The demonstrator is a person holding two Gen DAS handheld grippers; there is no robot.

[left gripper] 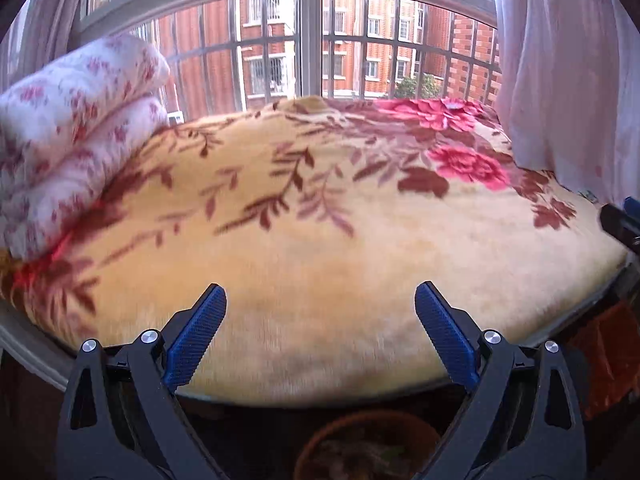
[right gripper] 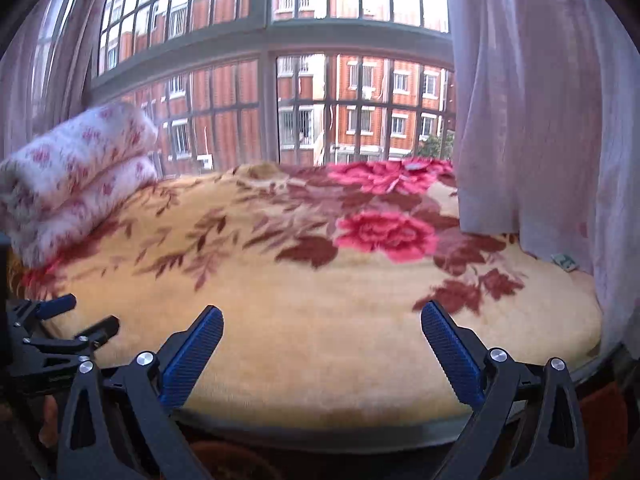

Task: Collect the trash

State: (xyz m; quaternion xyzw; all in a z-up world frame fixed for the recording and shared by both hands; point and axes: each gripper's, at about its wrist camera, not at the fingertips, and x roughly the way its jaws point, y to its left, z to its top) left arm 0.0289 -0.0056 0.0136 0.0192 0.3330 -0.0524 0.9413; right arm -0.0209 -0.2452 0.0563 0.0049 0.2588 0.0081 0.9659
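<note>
My left gripper (left gripper: 320, 294) is open and empty above the near edge of a yellow floral blanket (left gripper: 320, 240). My right gripper (right gripper: 322, 312) is open and empty over the same blanket (right gripper: 300, 300). A small greenish scrap of paper (right gripper: 565, 261) lies at the blanket's far right, by the curtain; it shows faintly in the left wrist view (left gripper: 589, 194). A small grey flat item (right gripper: 414, 167) rests on the pink flowers near the window. The left gripper (right gripper: 76, 320) shows at the left edge of the right wrist view. The right gripper's tip (left gripper: 622, 222) shows at the right edge of the left wrist view.
A folded white floral blanket (left gripper: 72, 128) is stacked at the left. A sheer pink curtain (right gripper: 540, 120) hangs at the right over the blanket's corner. A barred window (left gripper: 312, 40) runs behind. A brown round bowl (left gripper: 368, 444) sits below the ledge edge.
</note>
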